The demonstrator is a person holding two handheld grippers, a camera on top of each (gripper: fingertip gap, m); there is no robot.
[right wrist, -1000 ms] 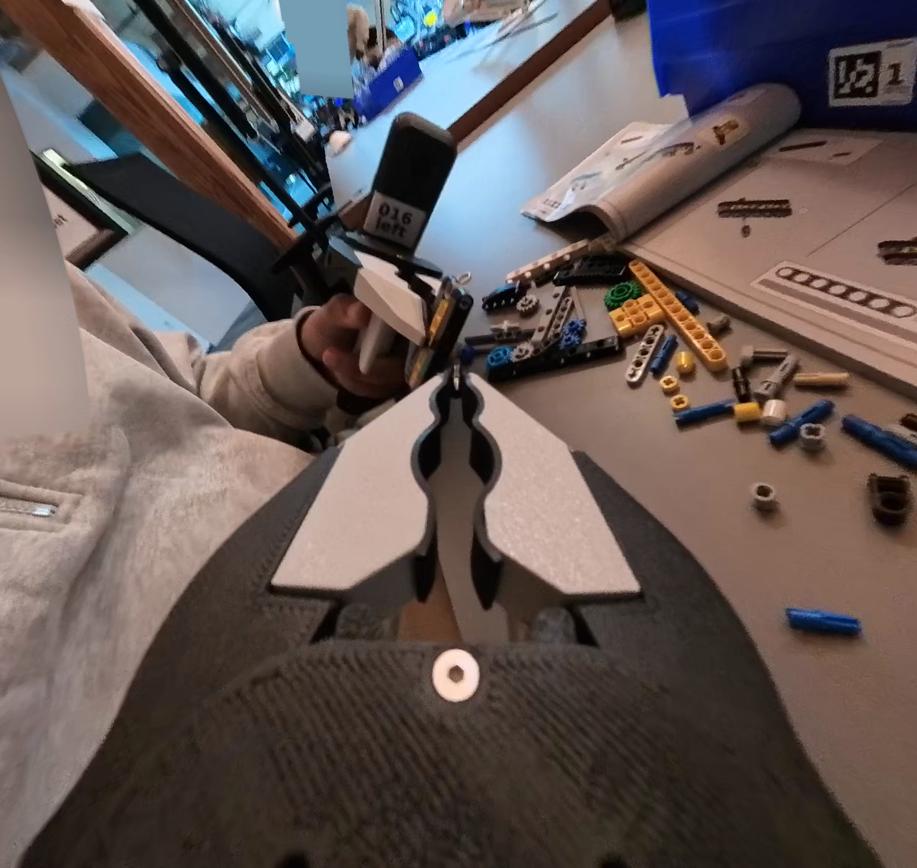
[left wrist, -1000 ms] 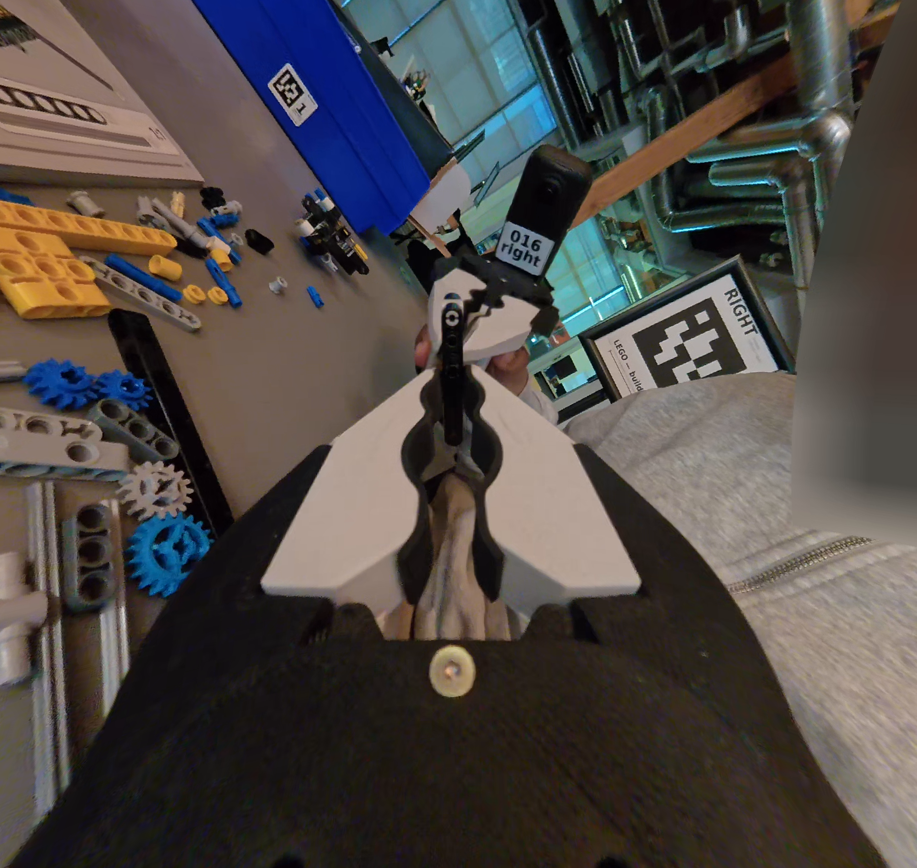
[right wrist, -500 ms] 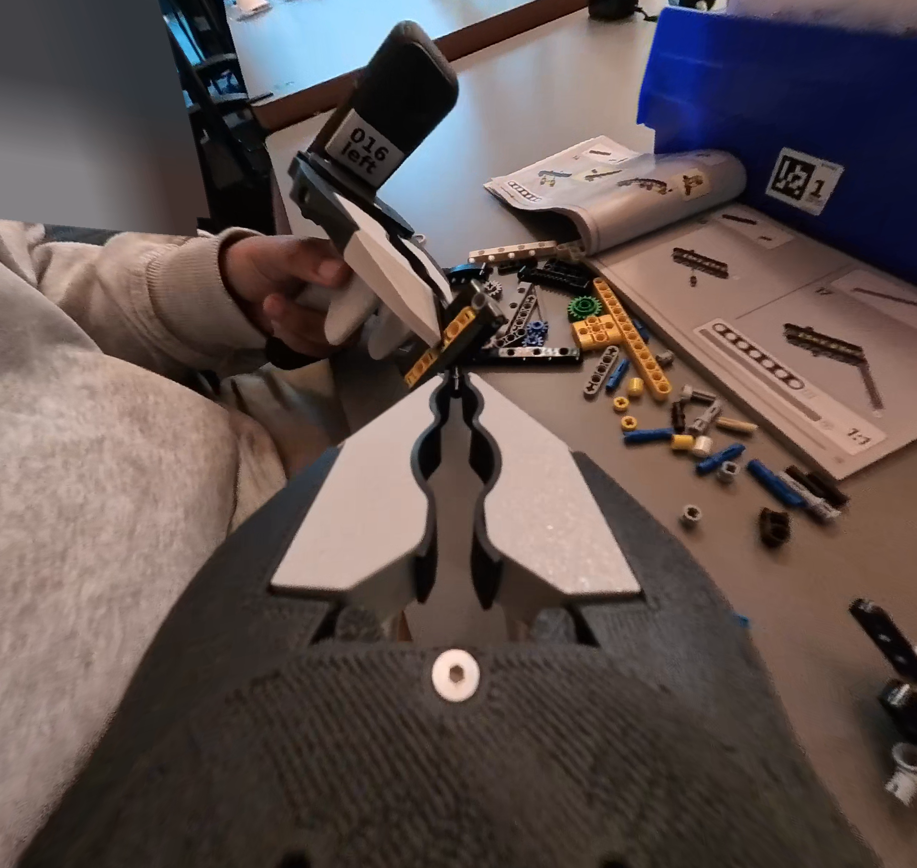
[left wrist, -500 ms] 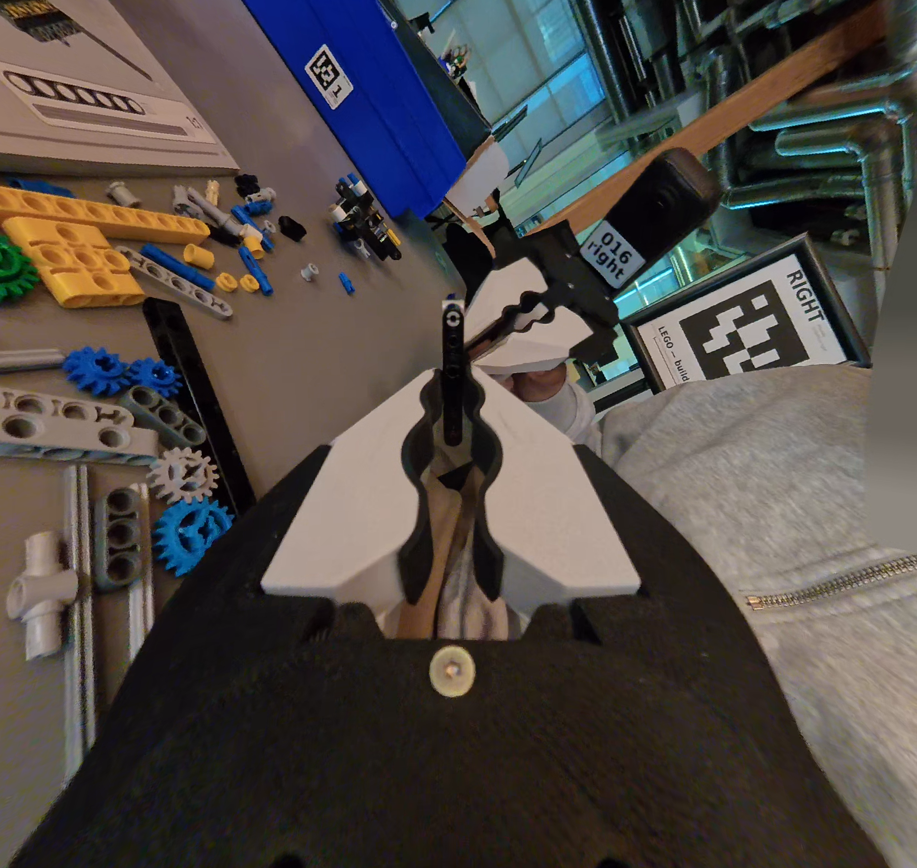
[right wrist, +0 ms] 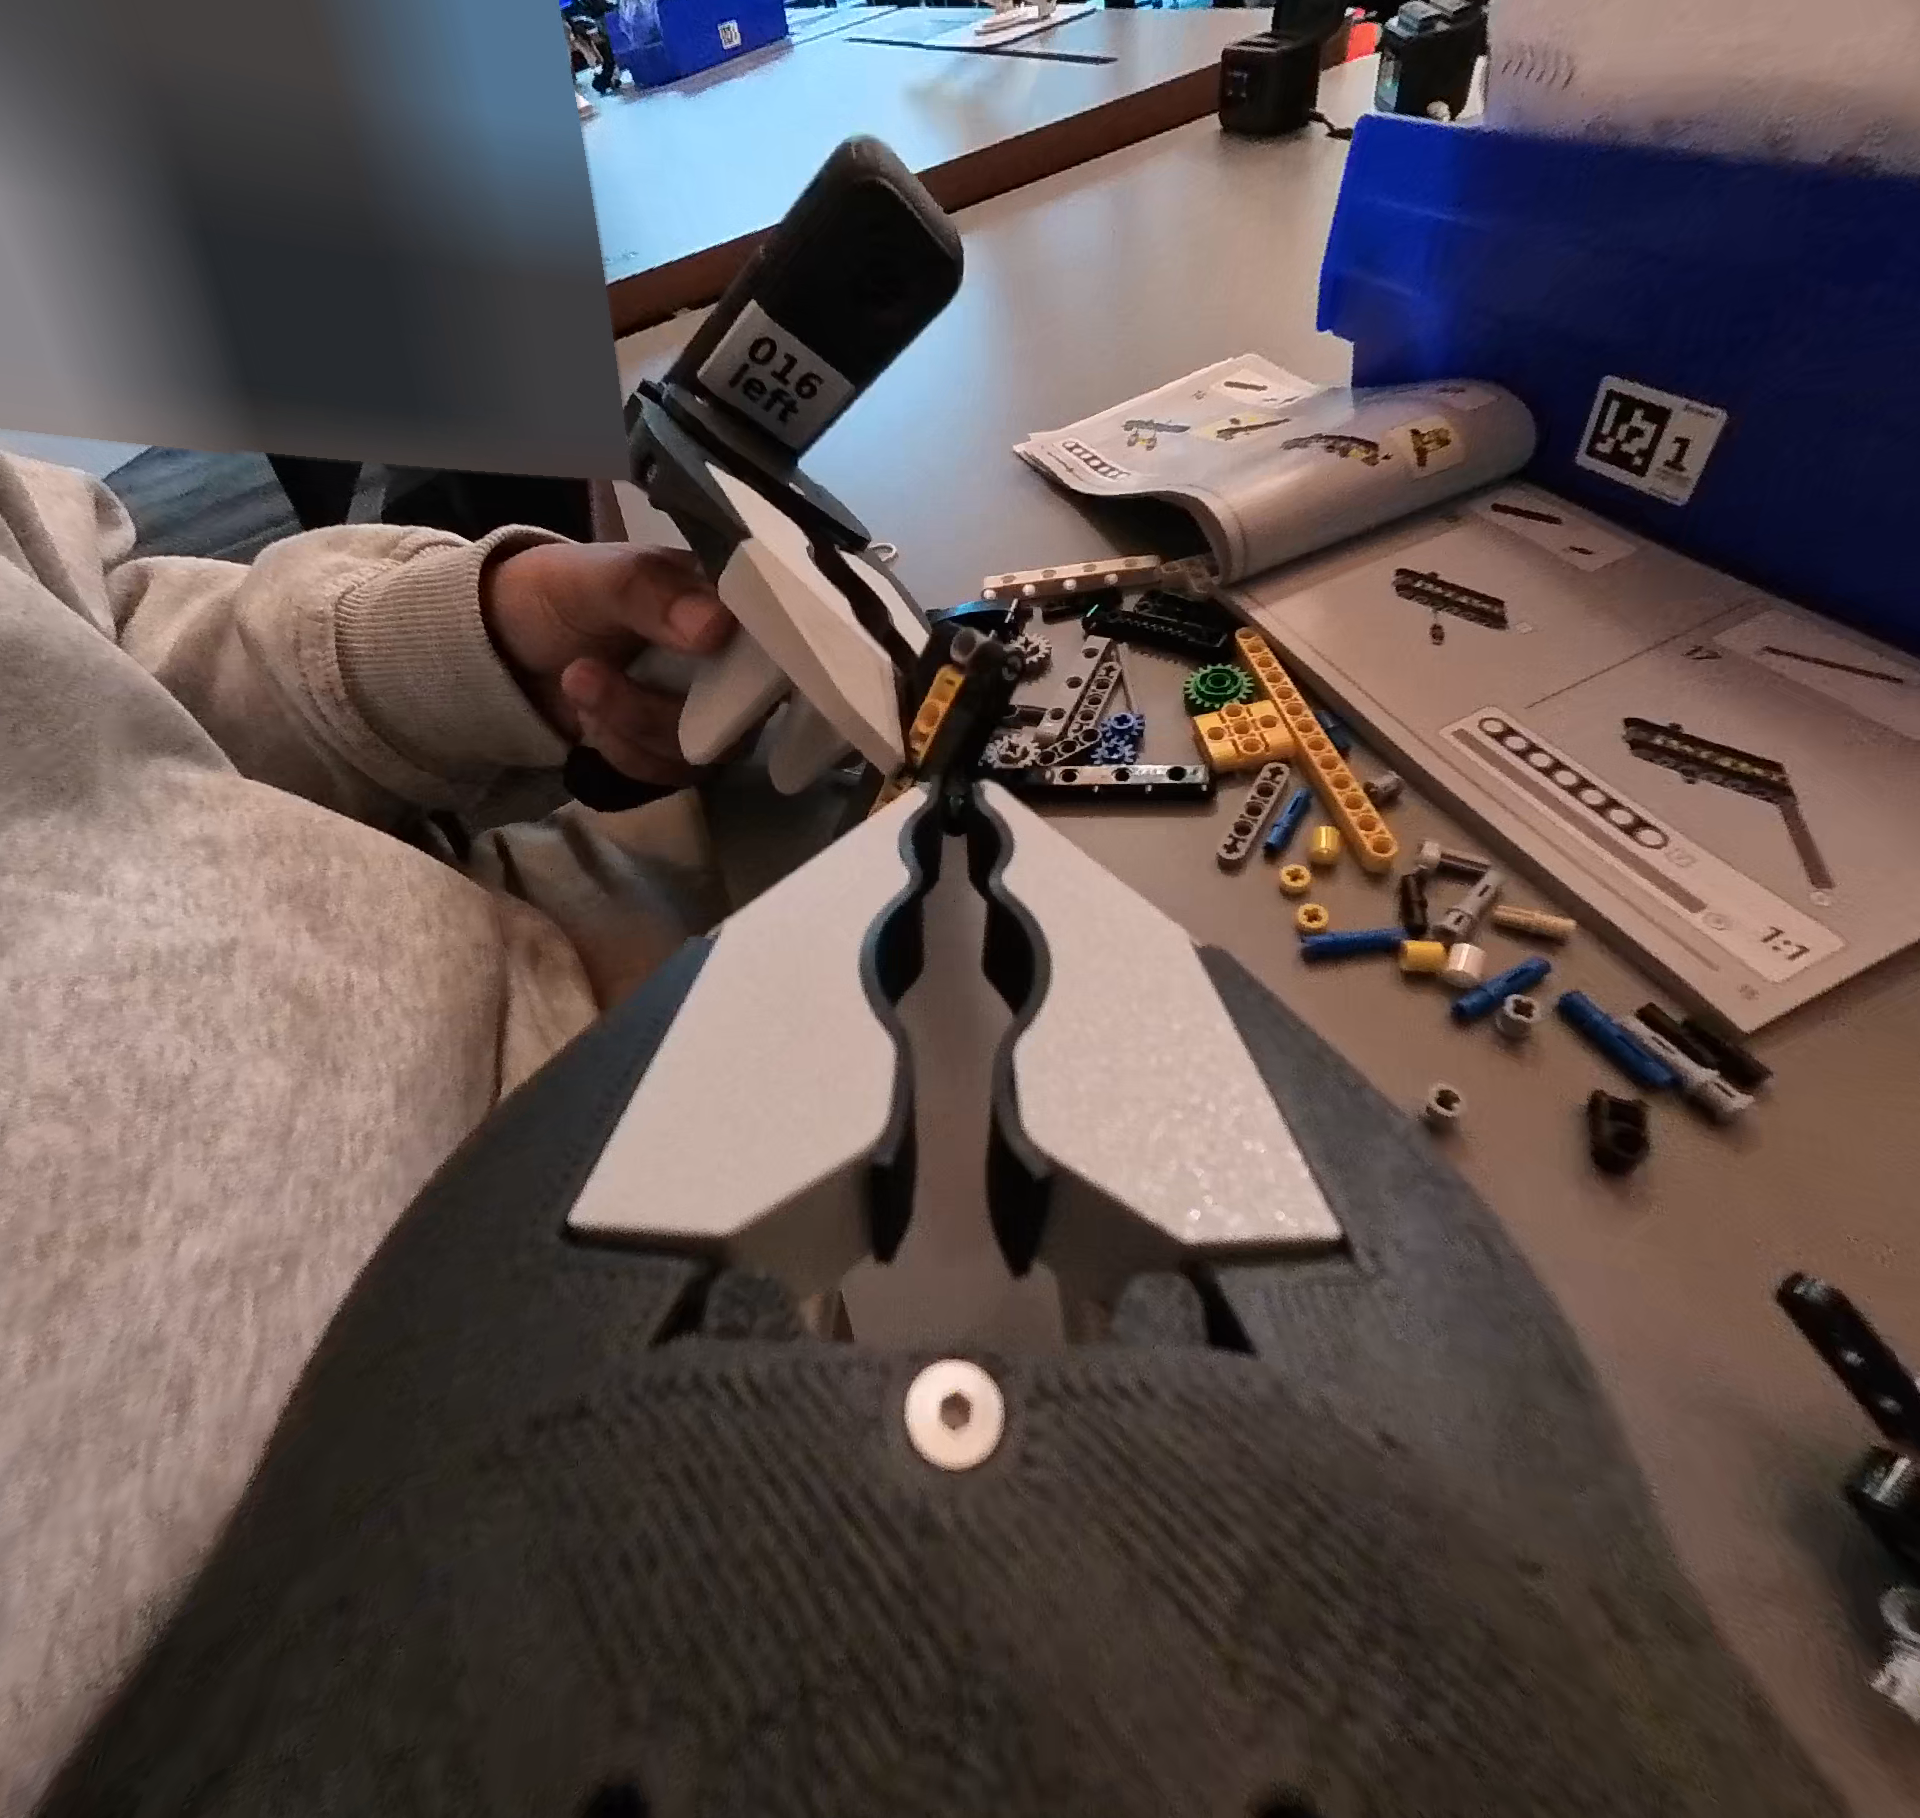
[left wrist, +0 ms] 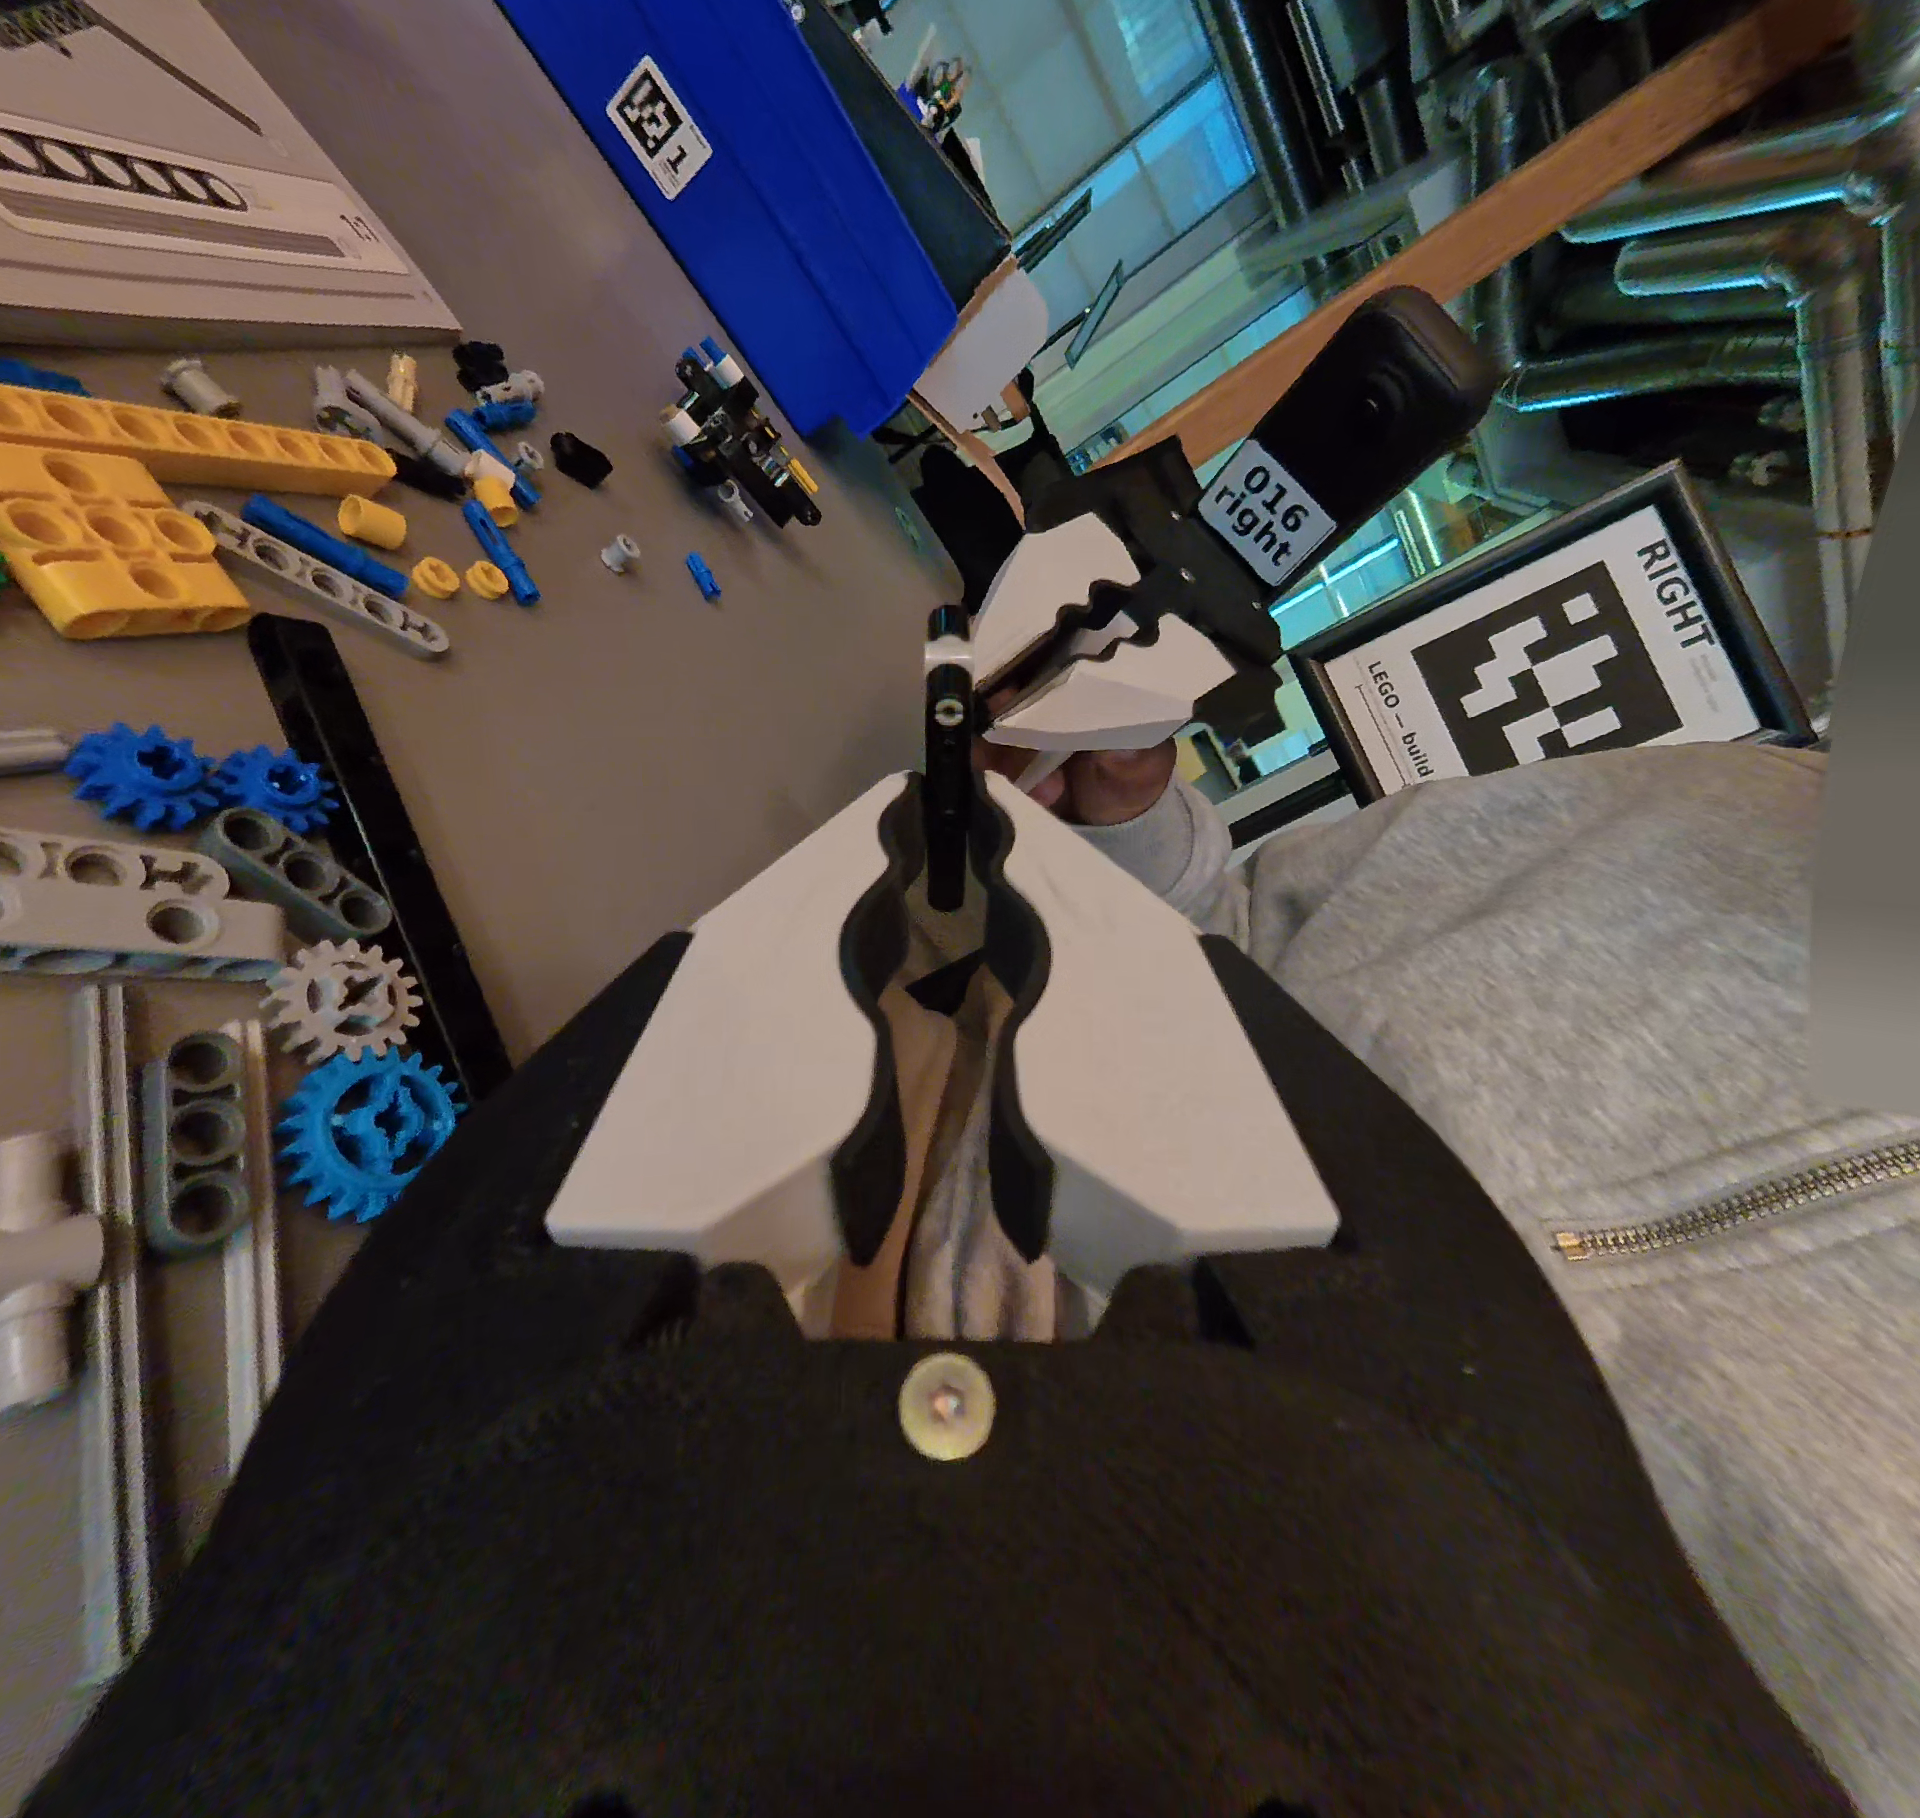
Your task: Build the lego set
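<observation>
My left gripper (left wrist: 948, 794) is shut on a thin black beam (left wrist: 947, 729) that sticks up past its tips. In the right wrist view the same gripper (right wrist: 902, 729) holds it as a black and yellow beam assembly (right wrist: 966, 703), above the table's near edge. My right gripper (right wrist: 954, 800) is shut, with a small dark piece (right wrist: 953, 789) pinched at its tips against the assembly's lower end. In the left wrist view the right gripper (left wrist: 987, 693) touches the beam's right side near a white-ringed hole.
Loose parts lie on the grey table (left wrist: 623, 750): yellow beams (left wrist: 187, 438), blue gears (left wrist: 364, 1134), grey beams, blue pins (right wrist: 1351, 942). An open instruction booklet (right wrist: 1662, 781) and a blue bin (right wrist: 1662, 293) stand behind. A small black sub-assembly (left wrist: 738, 438) sits near the bin. Only a small space, under 4 cm, lies between the two pairs of fingers.
The right gripper has swung from straight behind the beam's top to its right side and tilted over. The left gripper has kept hold of the beam. Both views have shifted toward the table.
</observation>
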